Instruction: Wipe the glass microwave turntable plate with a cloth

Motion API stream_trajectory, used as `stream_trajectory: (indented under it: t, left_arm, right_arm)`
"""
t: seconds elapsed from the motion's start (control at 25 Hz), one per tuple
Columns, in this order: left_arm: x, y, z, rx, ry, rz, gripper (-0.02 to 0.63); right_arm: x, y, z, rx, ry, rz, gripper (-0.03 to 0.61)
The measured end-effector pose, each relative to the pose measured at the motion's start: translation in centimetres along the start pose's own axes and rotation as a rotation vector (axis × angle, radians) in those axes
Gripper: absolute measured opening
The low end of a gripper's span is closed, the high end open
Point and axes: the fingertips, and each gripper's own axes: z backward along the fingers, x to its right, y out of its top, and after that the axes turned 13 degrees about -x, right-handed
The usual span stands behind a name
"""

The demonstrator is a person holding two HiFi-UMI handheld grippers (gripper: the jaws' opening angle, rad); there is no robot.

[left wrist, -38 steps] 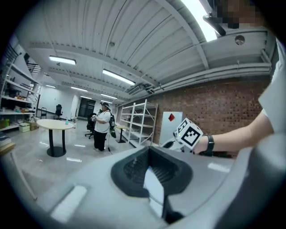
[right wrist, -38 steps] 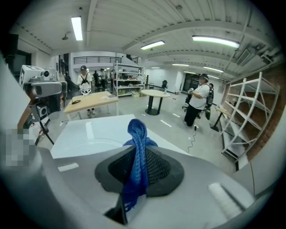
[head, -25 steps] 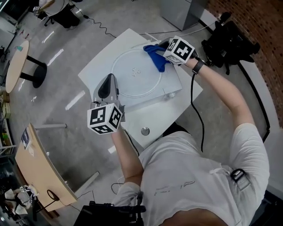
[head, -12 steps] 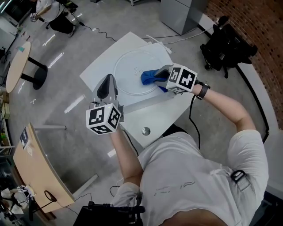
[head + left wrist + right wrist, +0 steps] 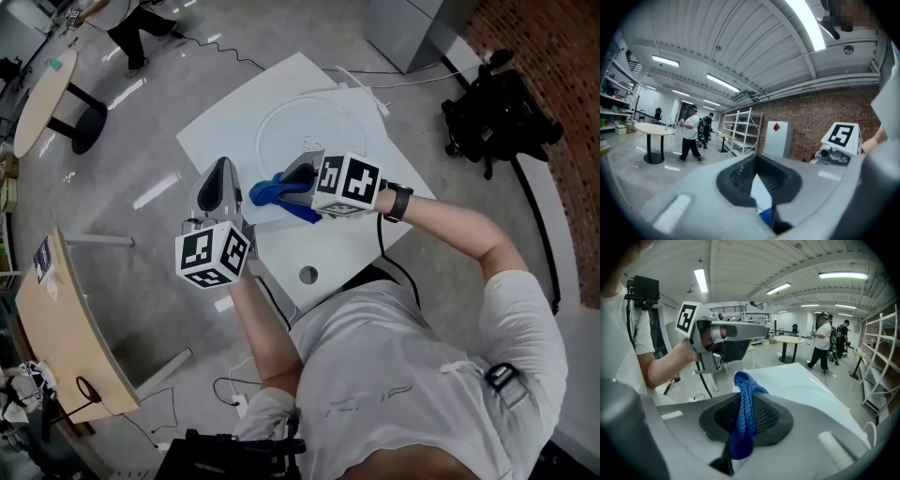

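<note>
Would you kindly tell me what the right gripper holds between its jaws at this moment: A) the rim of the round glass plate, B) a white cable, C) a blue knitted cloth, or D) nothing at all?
C: the right gripper has its jaws closed on the blue knitted cloth, which pokes out beyond them.

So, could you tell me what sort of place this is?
Probably a lab or workshop in a warehouse-like hall: brick wall, white shelving racks, round table on a polished grey floor.
</note>
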Motion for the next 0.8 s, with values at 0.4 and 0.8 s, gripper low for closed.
stream_trajectory:
  t: [0.4,0.8]
  left_arm:
    - [-2.3,-0.4,0.0,-0.022,0.085,0.025,0.003]
    - [-0.9,-0.6,-1.3,-0.036,0.015,0.004,0.003]
  right_arm:
    - [12.0,3.9,-1.3,-0.029,-0.178,0.015,0.06]
    - [23.2,-4.6,5.7,-0.192,-0.537,-0.089,0.059]
